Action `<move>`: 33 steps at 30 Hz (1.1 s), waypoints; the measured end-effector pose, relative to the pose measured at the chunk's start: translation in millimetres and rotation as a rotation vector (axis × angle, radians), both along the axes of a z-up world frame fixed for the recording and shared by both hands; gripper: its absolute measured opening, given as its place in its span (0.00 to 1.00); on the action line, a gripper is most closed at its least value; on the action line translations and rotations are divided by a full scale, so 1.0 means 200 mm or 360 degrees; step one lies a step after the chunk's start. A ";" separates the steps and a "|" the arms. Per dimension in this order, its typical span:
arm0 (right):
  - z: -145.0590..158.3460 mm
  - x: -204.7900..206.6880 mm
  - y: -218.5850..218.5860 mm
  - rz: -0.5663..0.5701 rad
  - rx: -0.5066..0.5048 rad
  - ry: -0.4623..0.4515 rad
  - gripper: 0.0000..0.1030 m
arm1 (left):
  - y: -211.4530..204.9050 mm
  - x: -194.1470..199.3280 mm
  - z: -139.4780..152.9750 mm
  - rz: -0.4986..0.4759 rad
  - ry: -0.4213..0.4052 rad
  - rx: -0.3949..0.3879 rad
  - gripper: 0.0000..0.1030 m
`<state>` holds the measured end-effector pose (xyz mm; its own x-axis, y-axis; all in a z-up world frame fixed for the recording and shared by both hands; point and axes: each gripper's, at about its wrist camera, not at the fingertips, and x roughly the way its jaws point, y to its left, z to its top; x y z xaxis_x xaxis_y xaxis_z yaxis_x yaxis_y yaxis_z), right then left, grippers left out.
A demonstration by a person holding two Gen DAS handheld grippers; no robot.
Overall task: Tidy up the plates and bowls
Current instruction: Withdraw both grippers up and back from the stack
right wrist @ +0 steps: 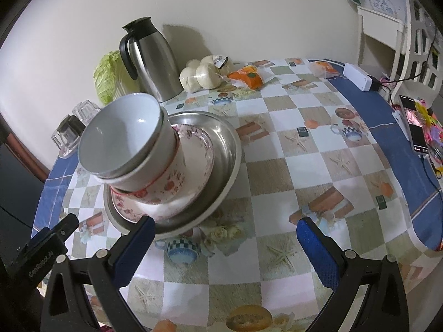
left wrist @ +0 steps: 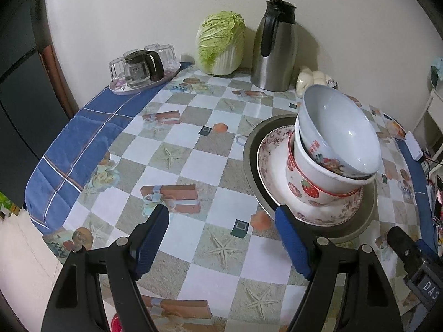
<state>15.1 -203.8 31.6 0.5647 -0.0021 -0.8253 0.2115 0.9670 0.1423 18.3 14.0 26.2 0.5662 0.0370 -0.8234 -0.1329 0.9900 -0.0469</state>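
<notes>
Both sets of tongs hang over the surface with their blue pads spread wide and nothing between them. The left tongs (left wrist: 221,238) have bare checked cloth in the gap, and the right-hand pad (left wrist: 290,238) sits in front of the near edge of the stack. The right tongs (right wrist: 225,246) frame open cloth too, their left-hand pad (right wrist: 133,249) just before the stack's rim.

The stack itself stands between the two pairs. I count four pieces: one steel tray (left wrist: 250,160) at the bottom, one floral plate (left wrist: 272,160) lying flat in it, one strawberry bowl (left wrist: 310,185) standing upright on the plate, and one white bowl (left wrist: 340,130) nested in that one. The white bowl is tipped, so its mouth faces up and towards the tongs rather than straight up.

Further back by the wall stand one steel jug (left wrist: 275,49) and one cabbage (left wrist: 220,41). To the left is one small tray (left wrist: 121,90) carrying one glass pot (left wrist: 139,69) and several upturned glasses; I cannot count them surely. In the right view there are white buns (right wrist: 203,73) in a clear bag beside the jug, at least three, and one orange packet (right wrist: 249,78) just past them. A blue-bordered tablecloth (left wrist: 72,149) covers the surface.
</notes>
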 end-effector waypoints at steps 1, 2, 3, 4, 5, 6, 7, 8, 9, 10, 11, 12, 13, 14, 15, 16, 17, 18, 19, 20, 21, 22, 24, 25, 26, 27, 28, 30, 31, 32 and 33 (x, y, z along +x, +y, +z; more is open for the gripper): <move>0.00 -0.01 0.00 0.0000 -0.0004 0.0003 1.00 | 0.00 0.00 0.00 0.0008 -0.0001 -0.0001 0.78; 0.00 -0.01 0.00 0.0000 -0.0005 0.0004 1.00 | 0.01 0.00 0.00 0.0012 -0.0002 -0.0009 0.78; -0.01 -0.02 0.00 0.0000 -0.0006 0.0005 1.00 | 0.01 0.00 0.00 0.0013 -0.0005 -0.0028 0.78; -0.01 -0.02 0.00 -0.0001 -0.0008 0.0005 1.00 | 0.01 -0.01 0.00 0.0007 -0.0003 -0.0066 0.78; -0.01 -0.02 0.00 -0.0001 -0.0009 0.0006 1.00 | 0.02 -0.01 -0.01 0.0000 -0.0003 -0.0107 0.78; -0.01 -0.02 0.00 0.0000 -0.0011 0.0006 1.00 | 0.02 -0.01 -0.01 -0.0007 0.0002 -0.0141 0.78; -0.01 -0.01 0.00 0.0000 -0.0009 0.0006 1.00 | 0.02 -0.01 -0.02 -0.0006 0.0006 -0.0147 0.78; -0.01 -0.01 0.00 0.0003 -0.0010 0.0006 1.00 | 0.02 -0.01 -0.01 -0.0001 0.0007 -0.0124 0.78; -0.01 -0.01 0.00 0.0006 -0.0012 0.0006 1.00 | 0.02 -0.01 -0.01 0.0003 0.0003 -0.0099 0.78; 0.00 -0.01 0.00 0.0008 -0.0015 0.0006 1.00 | 0.01 -0.01 0.00 0.0009 -0.0007 -0.0061 0.78; 0.00 -0.01 0.00 0.0009 -0.0016 0.0005 1.00 | 0.01 -0.01 0.01 0.0006 -0.0016 -0.0053 0.78; 0.00 -0.01 0.01 0.0010 -0.0017 0.0004 1.00 | 0.01 -0.02 0.01 -0.0003 -0.0031 -0.0058 0.78; 0.00 -0.01 0.01 0.0011 -0.0016 0.0003 1.00 | 0.01 -0.02 0.01 -0.0011 -0.0035 -0.0069 0.78; 0.00 -0.01 0.01 0.0013 -0.0018 0.0001 1.00 | 0.01 -0.02 0.01 -0.0016 -0.0033 -0.0075 0.78; 0.00 -0.01 0.01 0.0015 -0.0020 0.0000 1.00 | 0.01 -0.02 0.01 -0.0014 -0.0025 -0.0079 0.78; 0.00 -0.01 0.01 0.0017 -0.0022 -0.0001 1.00 | 0.01 -0.01 0.00 -0.0005 -0.0007 -0.0064 0.78; 0.00 -0.01 0.02 0.0019 -0.0024 -0.0002 1.00 | 0.01 -0.01 -0.01 -0.0003 0.0003 -0.0050 0.78; 0.00 -0.01 0.02 0.0022 -0.0026 -0.0002 1.00 | 0.01 -0.01 -0.01 -0.0007 0.0006 -0.0046 0.78; 0.00 -0.01 0.02 0.0023 -0.0028 -0.0003 1.00 | 0.00 -0.01 -0.01 -0.0017 0.0002 -0.0044 0.78; 0.01 -0.01 0.02 0.0024 -0.0029 -0.0004 1.00 | 0.00 -0.01 0.00 -0.0024 -0.0004 -0.0036 0.78; 0.01 -0.01 0.02 0.0026 -0.0030 -0.0005 1.00 | -0.01 -0.01 0.00 -0.0031 -0.0011 -0.0023 0.78; 0.01 -0.01 0.02 0.0028 -0.0030 -0.0006 1.00 | -0.01 -0.01 0.00 -0.0033 -0.0011 -0.0013 0.78; 0.01 -0.01 0.03 0.0032 -0.0033 -0.0007 1.00 | -0.03 -0.01 0.00 -0.0037 -0.0003 0.0021 0.78; 0.01 -0.01 0.03 0.0033 -0.0034 -0.0008 1.00 | -0.03 -0.01 0.00 -0.0041 0.0006 0.0028 0.78; 0.01 -0.01 0.03 0.0034 -0.0035 -0.0009 1.00 | -0.03 -0.01 -0.01 -0.0046 0.0016 0.0027 0.78; 0.01 -0.01 0.03 0.0034 -0.0034 -0.0010 1.00 | -0.03 -0.01 -0.01 -0.0052 0.0025 0.0021 0.78; 0.01 -0.01 0.03 0.0033 -0.0033 -0.0010 1.00 | -0.03 0.00 -0.02 -0.0055 0.0038 0.0015 0.78; 0.01 -0.01 0.03 0.0032 -0.0031 -0.0011 1.00 | -0.03 0.00 -0.03 -0.0055 0.0053 0.0008 0.78; 0.01 -0.01 0.03 0.0033 -0.0031 -0.0010 1.00 | -0.03 0.00 -0.03 -0.0054 0.0062 0.0008 0.78; 0.01 -0.01 0.03 0.0034 -0.0032 -0.0010 1.00 | -0.03 0.01 -0.04 -0.0054 0.0072 0.0006 0.78; 0.01 -0.01 0.03 0.0034 -0.0032 -0.0011 1.00 | -0.03 0.01 -0.05 -0.0055 0.0083 0.0003 0.78</move>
